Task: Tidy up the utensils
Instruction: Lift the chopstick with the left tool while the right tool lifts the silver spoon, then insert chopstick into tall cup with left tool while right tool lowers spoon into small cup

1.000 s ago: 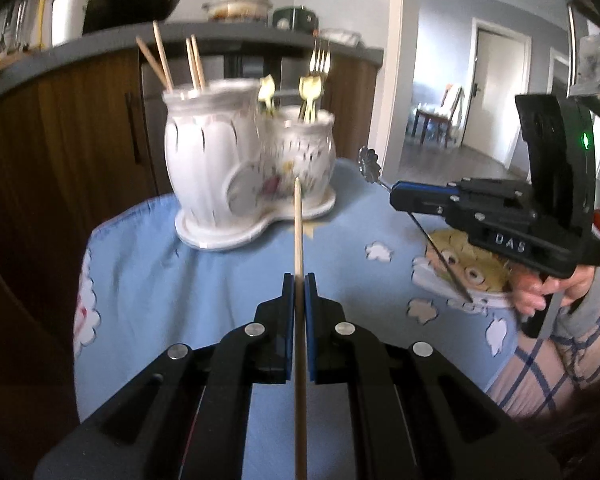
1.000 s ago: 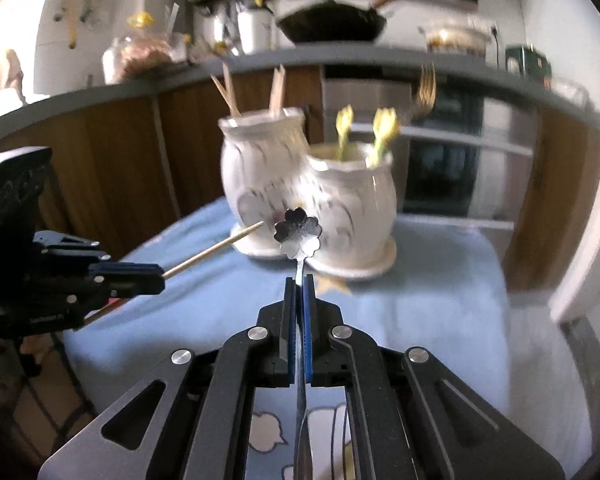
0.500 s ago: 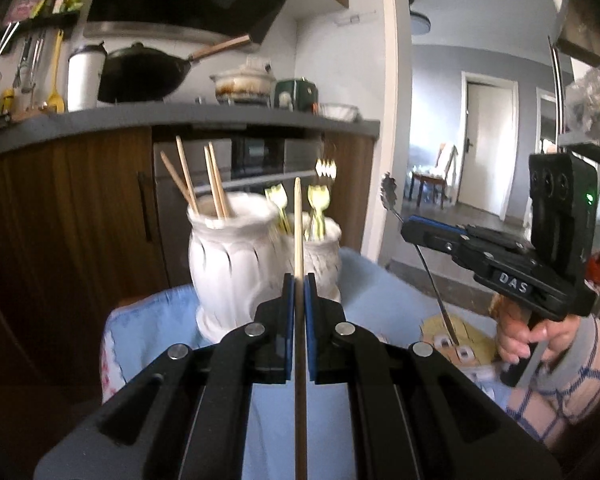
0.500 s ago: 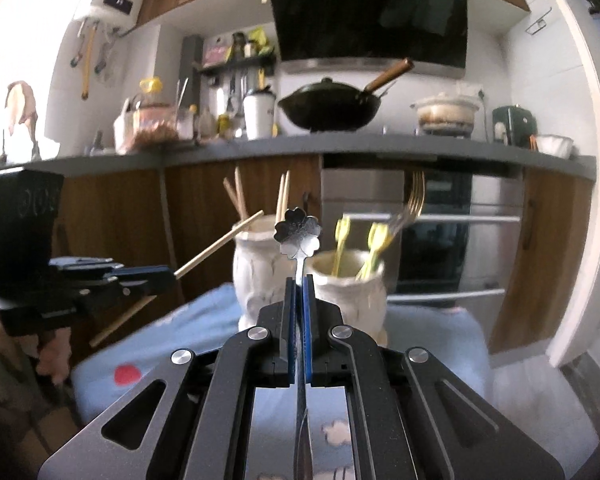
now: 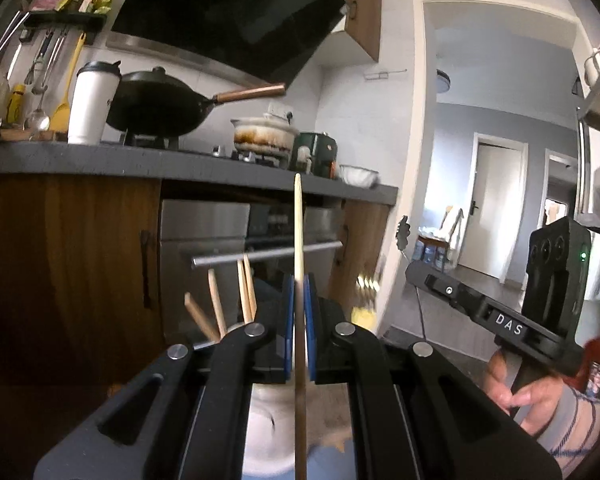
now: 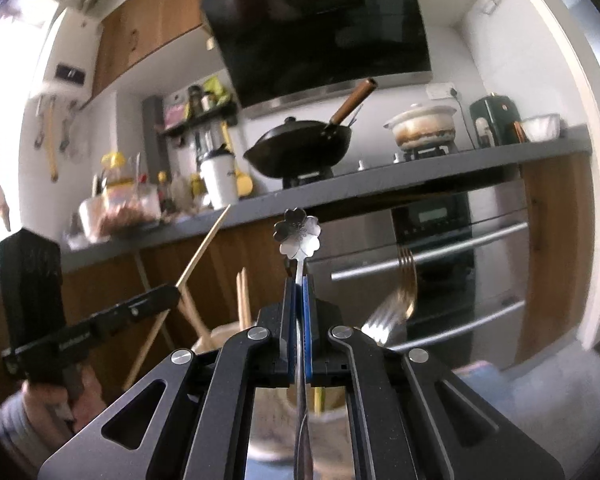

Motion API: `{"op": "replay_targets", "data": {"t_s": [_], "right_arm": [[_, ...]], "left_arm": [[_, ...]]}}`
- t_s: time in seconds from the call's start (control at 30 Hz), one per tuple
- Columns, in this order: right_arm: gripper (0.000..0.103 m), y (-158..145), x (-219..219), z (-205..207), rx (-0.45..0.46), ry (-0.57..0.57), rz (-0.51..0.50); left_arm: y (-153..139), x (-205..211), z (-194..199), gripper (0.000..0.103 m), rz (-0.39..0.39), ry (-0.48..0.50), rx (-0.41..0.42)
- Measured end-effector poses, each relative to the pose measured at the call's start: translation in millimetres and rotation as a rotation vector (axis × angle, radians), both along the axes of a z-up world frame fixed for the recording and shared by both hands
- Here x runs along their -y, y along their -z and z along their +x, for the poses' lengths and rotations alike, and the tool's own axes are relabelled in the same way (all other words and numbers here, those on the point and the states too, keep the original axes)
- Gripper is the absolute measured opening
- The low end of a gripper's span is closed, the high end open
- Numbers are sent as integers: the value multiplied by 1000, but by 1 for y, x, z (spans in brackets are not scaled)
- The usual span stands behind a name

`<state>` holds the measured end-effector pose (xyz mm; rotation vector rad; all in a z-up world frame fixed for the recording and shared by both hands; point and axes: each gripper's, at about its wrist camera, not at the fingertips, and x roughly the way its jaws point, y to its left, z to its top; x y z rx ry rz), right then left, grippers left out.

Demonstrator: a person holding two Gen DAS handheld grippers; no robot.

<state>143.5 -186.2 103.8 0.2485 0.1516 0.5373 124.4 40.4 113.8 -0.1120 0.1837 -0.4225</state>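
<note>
My left gripper (image 5: 299,280) is shut on a wooden chopstick (image 5: 298,224) that points up and forward past its blue pads. My right gripper (image 6: 298,280) is shut on a metal utensil with a flower-shaped end (image 6: 298,232). Both grippers are raised above the white ceramic holder (image 5: 268,432), which shows only between the fingers. Several chopsticks (image 5: 228,304) stand in its taller pot, and gold forks (image 6: 400,292) rise from the shorter pot. In the left wrist view the right gripper (image 5: 410,270) is at the right; in the right wrist view the left gripper (image 6: 176,294) is at the left.
A dark kitchen counter (image 5: 180,160) with a black wok (image 5: 156,108), a white tumbler (image 5: 92,104) and a clay pot (image 5: 264,140) runs behind. Below it are wooden cabinet doors (image 5: 60,272) and an oven with bar handles (image 6: 428,260). A doorway (image 5: 492,208) opens to the right.
Both grippers have risen and tilted up, each still holding its utensil. The holder has dropped from mid-frame to the bottom of both views, and the blue cloth is almost out of sight.
</note>
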Motion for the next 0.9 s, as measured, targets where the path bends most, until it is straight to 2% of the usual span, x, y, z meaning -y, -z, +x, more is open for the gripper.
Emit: {"op": "replay_targets", "data": {"t_s": [0.13, 0.27, 0.4, 0.5, 0.73, 0.9], "right_arm": [[4, -4, -9, 19, 36, 42, 11], [4, -2, -13, 34, 75, 113, 34], [4, 6, -19, 44, 89, 168, 28], [4, 15, -22, 47, 97, 169, 9], [4, 27, -26, 49, 63, 145, -38], [4, 32, -25, 32, 54, 157, -88]], "left_arm": [[-5, 6, 22, 5, -41, 5, 19], [-3, 14, 33, 5, -52, -32, 69], [5, 28, 38, 5, -11, -86, 134], [12, 35, 35, 5, 33, -115, 176], [22, 33, 29, 5, 62, -96, 168], [29, 26, 14, 5, 62, -86, 149]]}}
